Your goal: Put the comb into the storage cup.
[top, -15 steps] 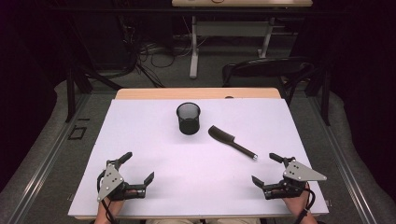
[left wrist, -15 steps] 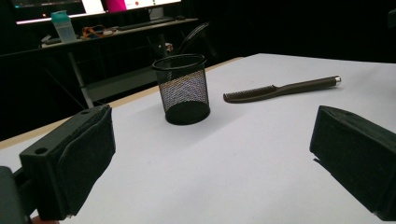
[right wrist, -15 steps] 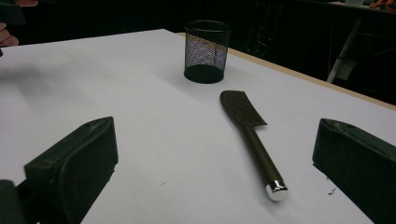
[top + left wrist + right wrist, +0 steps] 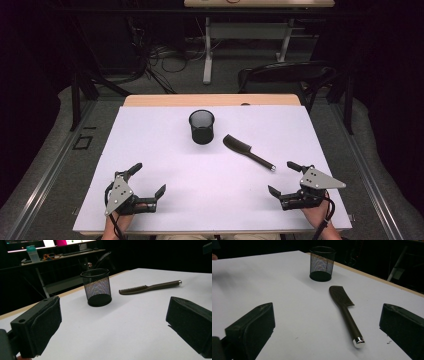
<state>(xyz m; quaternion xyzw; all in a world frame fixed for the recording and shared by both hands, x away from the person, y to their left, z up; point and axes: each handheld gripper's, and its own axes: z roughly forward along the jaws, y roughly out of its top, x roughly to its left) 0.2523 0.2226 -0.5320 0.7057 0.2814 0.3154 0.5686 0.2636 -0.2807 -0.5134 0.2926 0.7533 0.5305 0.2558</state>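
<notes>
Left gripper (image 4: 148,178): jaws wide apart, nothing between them, near the table's (image 4: 150,135) front left edge. Cup (image 4: 202,126): black wire mesh, round, upright at centre rear, well apart from both grippers. Comb (image 4: 248,152): dark, flat toothed head, slim handle with a shiny metal tip, lying diagonally just beside the right gripper (image 4: 282,178), likewise spread wide and empty.

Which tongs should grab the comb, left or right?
Probably right. The right tongs sit open just beside the comb, whose metal-tipped handle end points toward them. The left tongs, also open, are farther off across the table.
</notes>
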